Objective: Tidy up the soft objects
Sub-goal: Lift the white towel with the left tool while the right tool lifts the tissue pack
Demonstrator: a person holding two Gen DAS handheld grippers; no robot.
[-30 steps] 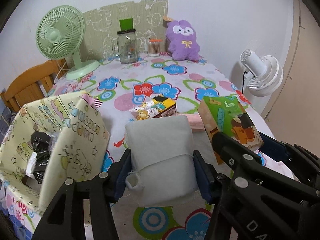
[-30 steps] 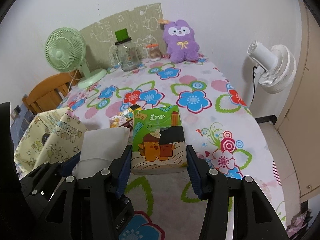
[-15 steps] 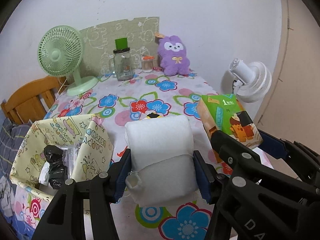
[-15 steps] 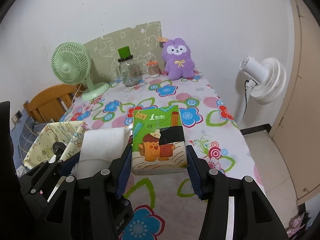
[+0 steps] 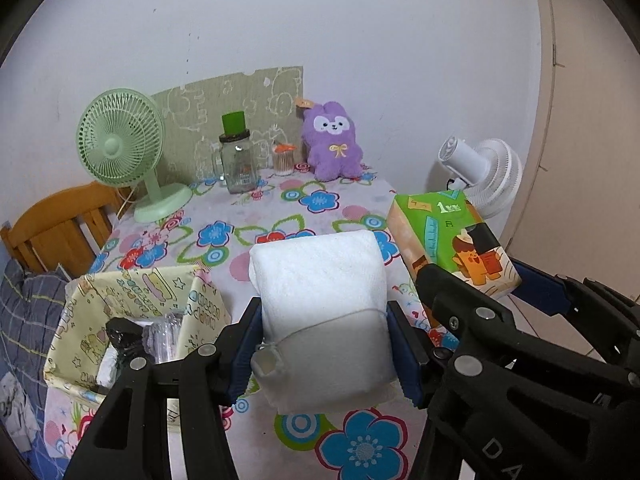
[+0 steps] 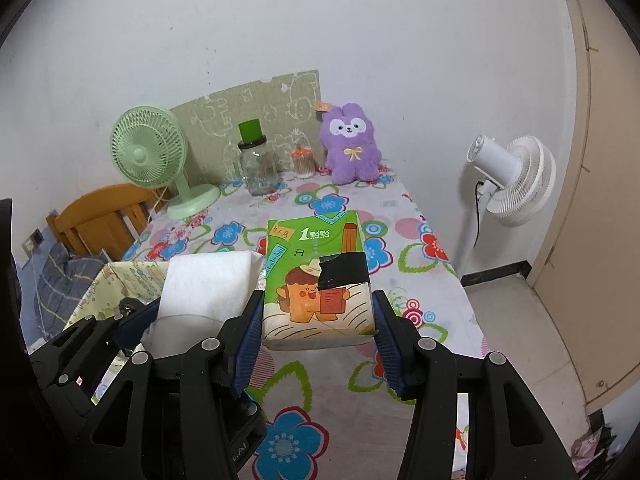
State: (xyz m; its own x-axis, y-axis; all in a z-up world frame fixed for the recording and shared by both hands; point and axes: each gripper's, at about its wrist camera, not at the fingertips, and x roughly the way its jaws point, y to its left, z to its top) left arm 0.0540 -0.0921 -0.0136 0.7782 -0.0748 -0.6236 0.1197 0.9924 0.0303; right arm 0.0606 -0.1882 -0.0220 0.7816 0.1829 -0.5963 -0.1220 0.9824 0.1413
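Observation:
A folded white towel (image 5: 324,312) hangs above the flowered table (image 5: 280,208), pinched between the blue pads of my left gripper (image 5: 325,350). My right gripper (image 6: 318,346) is shut on a green tissue pack (image 6: 318,276) with a cartoon print, also held in the air. In the left wrist view the tissue pack (image 5: 448,240) shows at the right; in the right wrist view the towel (image 6: 204,284) shows at the left. A yellow patterned fabric bin (image 5: 132,312) sits at the table's near left, with dark and clear items inside. A purple plush (image 5: 332,142) sits at the far end.
A green desk fan (image 5: 124,148), a glass jar with a green lid (image 5: 238,156) and a small cotton-swab jar (image 5: 284,158) stand along the far edge. A wooden chair (image 5: 52,224) is at the left, a white standing fan (image 6: 508,176) at the right.
Both grippers have risen with the towel and the tissue pack still held. The table looks farther below, the items under the towel are now hidden, and more of the bin's inside shows.

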